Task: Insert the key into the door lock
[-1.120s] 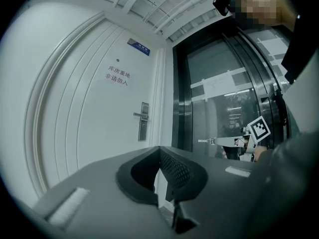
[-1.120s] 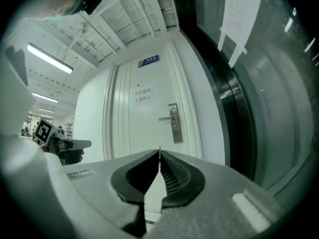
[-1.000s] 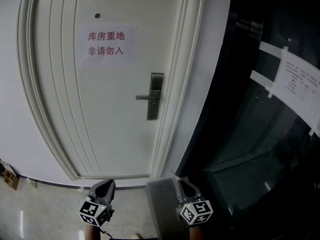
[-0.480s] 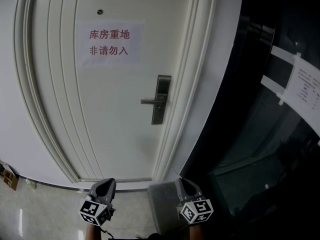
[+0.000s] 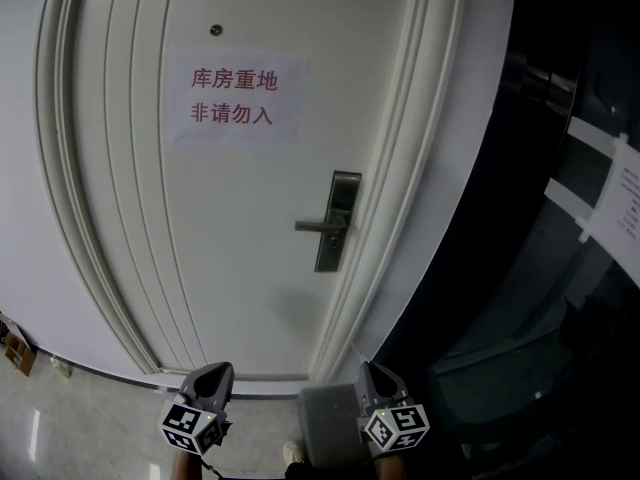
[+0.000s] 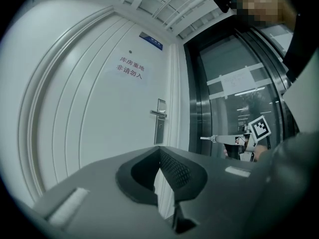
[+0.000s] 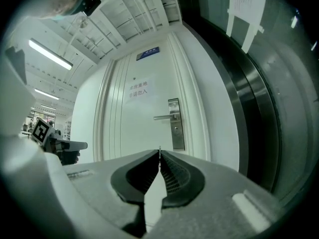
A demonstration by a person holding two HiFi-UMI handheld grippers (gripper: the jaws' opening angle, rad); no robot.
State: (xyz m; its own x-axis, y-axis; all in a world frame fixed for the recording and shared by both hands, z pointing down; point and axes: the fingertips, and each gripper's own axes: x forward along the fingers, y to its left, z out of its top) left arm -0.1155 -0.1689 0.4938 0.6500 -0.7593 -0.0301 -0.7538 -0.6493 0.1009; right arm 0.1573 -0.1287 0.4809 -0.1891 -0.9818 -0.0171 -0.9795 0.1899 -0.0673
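Key (image 6: 208,139) pinched in right tongs (image 7: 159,153), thin tip poking out toward door lock (image 5: 337,222), well apart at 12 o'clock on white door (image 5: 230,268). Left tongs (image 6: 159,149) pressed together, empty, at 9 o'clock of right pair. Paper notice (image 5: 238,98) with red characters at 11 o'clock of lock.

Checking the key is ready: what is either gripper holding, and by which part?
The right gripper pinches the key by its head, blade pointing ahead; the left gripper holds nothing.

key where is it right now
The key is pinched in the right tongs, seen at right in the left gripper view, well short of the lock plate on the white door.
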